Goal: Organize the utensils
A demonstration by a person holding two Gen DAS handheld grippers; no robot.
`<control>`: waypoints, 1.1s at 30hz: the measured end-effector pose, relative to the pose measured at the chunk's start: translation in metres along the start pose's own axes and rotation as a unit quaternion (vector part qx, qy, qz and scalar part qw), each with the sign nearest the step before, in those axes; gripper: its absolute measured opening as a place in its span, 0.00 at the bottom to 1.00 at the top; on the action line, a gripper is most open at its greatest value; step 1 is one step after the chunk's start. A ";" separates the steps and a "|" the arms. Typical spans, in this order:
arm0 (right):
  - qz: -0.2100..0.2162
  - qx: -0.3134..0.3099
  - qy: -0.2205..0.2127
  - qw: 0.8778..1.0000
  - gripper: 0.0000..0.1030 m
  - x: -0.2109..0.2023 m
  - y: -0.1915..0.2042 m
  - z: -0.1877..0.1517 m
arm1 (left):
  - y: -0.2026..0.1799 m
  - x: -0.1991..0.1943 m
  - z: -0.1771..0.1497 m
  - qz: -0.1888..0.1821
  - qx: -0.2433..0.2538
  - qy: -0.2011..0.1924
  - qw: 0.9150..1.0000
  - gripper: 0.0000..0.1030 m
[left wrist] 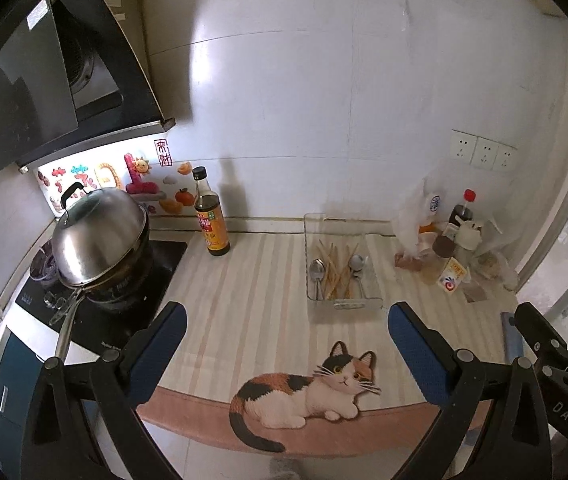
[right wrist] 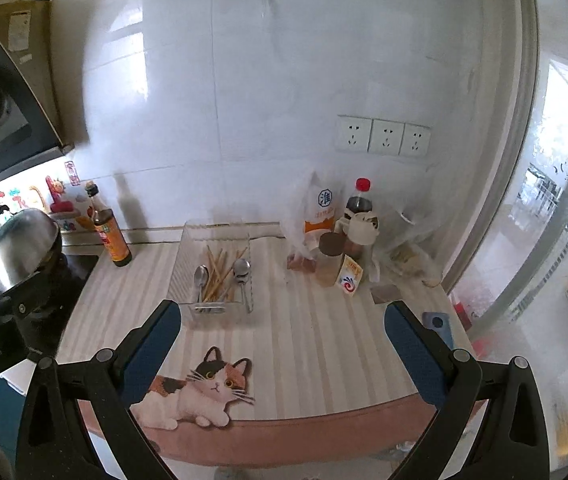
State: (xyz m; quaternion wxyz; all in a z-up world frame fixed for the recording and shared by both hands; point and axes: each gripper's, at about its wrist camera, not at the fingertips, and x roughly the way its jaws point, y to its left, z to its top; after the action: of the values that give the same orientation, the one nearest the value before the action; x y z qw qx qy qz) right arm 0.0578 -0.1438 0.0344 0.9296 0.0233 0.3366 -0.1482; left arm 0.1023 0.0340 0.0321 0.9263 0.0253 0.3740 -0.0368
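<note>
Two spoons (left wrist: 317, 271) and, as far as I can tell, chopsticks (left wrist: 338, 270) lie in my clear tray (left wrist: 358, 303), long axes running 12 to 6. Left gripper (left wrist: 286, 344): jaws apart, tray at 12. Right gripper (right wrist: 281, 344): jaws apart, tray at 11; neither is clearly nearer.

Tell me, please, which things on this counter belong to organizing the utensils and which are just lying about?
Job: clear tray, two spoons, chopsticks.
Lying about: sauce bottle, lidded wok, red-capped bottle, jar, salt bag.
</note>
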 end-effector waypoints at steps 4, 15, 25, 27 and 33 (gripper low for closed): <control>-0.001 -0.002 0.001 1.000 1.00 -0.011 -0.004 0.000 | -0.004 -0.007 -0.001 0.003 0.002 0.008 1.000 1.00; -0.001 -0.011 0.022 1.000 1.00 -0.012 -0.008 0.011 | -0.009 -0.006 0.003 0.005 0.002 0.031 1.000 1.00; 0.004 -0.012 0.026 1.000 1.00 -0.009 -0.006 0.013 | -0.006 0.001 0.003 0.012 0.001 0.037 0.999 1.00; 0.006 -0.013 0.027 1.000 1.00 -0.009 -0.005 0.013 | -0.004 0.002 0.002 0.015 0.001 0.038 0.999 1.00; 0.010 -0.015 0.031 0.999 1.00 -0.008 -0.002 0.013 | -0.004 0.003 0.002 0.017 0.000 0.041 0.999 1.00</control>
State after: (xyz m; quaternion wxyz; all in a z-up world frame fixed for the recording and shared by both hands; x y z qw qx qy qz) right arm 0.0595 -0.1457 0.0494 0.9206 0.0171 0.3670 -0.1326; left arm 0.1059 0.0301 0.0312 0.9107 0.0334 0.4111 -0.0203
